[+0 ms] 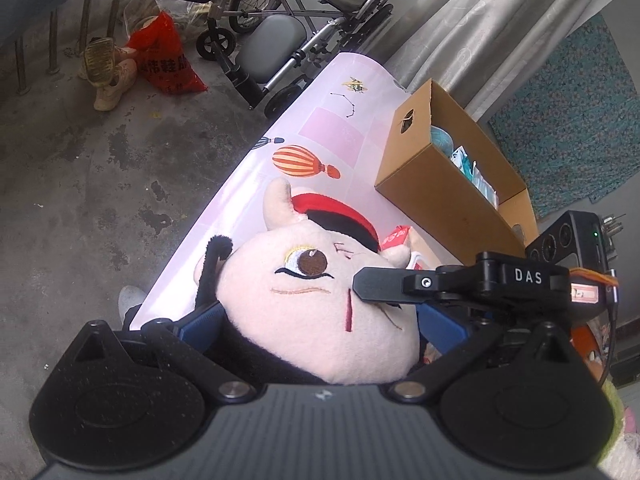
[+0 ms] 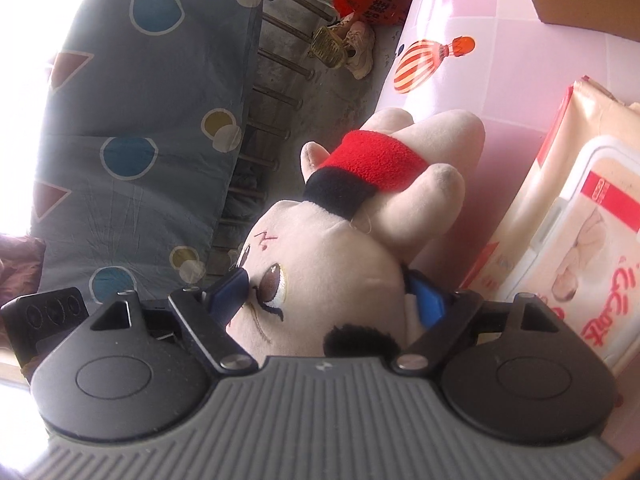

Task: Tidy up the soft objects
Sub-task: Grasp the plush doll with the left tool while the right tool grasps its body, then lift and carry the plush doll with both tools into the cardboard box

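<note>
Two grippers on one plush doll [image 1: 320,304], over the pink patterned tabletop [image 1: 344,136] near its floor-side edge. Left gripper [image 1: 320,328] closed around the doll's big cream head, blue pads [image 1: 204,320] pressed into both sides, face up toward the camera. Right gripper [image 2: 332,292] spread wide yet pinching the same head, blue fingers [image 2: 230,286] touching beside the brown eye and at the opposite cheek; seen from the left wrist view as a black finger marked "DAS" lying across the face. Long axis of doll running from head at the grippers away along the table, red-and-black body and cream limbs pointing toward the hot-air-balloon print [image 1: 298,160]. Open cardboard box [image 1: 452,168] farther along the table, well apart from the doll, with pale teal items inside. Wet-wipes pack [image 2: 580,220] just beside the doll's body, red band and red script on its label, not legible. Red plastic bag [image 1: 168,56] on the concrete floor with dark Chinese characters, beside beige shoes [image 1: 108,72] and a folded wheelchair [image 1: 280,20]. Bare tabletop between doll and box; table edge close along the doll's far side, floor beyond.
</note>
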`<state>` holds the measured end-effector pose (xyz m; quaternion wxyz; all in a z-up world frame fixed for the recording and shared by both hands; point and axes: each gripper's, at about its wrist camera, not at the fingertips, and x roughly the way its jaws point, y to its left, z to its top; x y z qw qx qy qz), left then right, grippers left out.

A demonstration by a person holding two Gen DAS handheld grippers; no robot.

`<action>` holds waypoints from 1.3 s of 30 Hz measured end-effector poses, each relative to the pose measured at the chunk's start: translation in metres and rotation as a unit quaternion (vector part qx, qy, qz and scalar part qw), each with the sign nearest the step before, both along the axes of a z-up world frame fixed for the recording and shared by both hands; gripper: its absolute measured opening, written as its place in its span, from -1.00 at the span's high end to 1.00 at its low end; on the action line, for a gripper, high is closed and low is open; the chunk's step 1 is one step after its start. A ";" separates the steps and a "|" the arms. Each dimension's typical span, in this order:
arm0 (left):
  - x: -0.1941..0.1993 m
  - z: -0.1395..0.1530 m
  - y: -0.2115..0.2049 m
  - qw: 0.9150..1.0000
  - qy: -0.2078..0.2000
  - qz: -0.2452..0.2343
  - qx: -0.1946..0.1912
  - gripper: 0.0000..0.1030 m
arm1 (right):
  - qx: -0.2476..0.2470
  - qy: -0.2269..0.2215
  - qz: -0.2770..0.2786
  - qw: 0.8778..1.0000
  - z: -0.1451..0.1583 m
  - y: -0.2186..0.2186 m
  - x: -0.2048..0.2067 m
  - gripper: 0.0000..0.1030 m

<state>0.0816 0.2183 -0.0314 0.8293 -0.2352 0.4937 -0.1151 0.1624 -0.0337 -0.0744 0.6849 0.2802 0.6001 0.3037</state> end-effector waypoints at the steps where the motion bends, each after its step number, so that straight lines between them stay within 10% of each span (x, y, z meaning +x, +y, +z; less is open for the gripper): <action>1: -0.006 0.003 -0.001 1.000 0.001 -0.001 0.001 -1.00 | 0.005 0.000 0.002 1.000 0.003 0.001 -0.009 -0.66; 9: -0.056 0.033 -0.020 1.000 -0.008 -0.024 -0.007 -0.99 | 0.039 -0.001 0.011 0.999 0.026 -0.010 -0.075 -0.63; 15: -0.077 0.036 -0.049 0.995 -0.035 -0.053 -0.073 -0.85 | 0.125 0.009 -0.015 0.992 0.045 -0.057 -0.115 -0.29; 18: -0.084 0.018 -0.066 0.992 -0.030 -0.055 -0.107 -0.83 | 0.090 -0.015 -0.030 0.995 0.052 -0.083 -0.134 -0.27; 27: -0.084 0.001 -0.084 0.997 -0.008 -0.076 -0.025 -0.84 | 0.069 -0.017 -0.091 0.993 0.002 -0.136 -0.155 -0.51; 39: -0.065 -0.025 -0.090 0.990 0.004 -0.137 0.033 -0.92 | 0.074 0.005 -0.068 0.995 -0.047 -0.091 -0.128 -0.91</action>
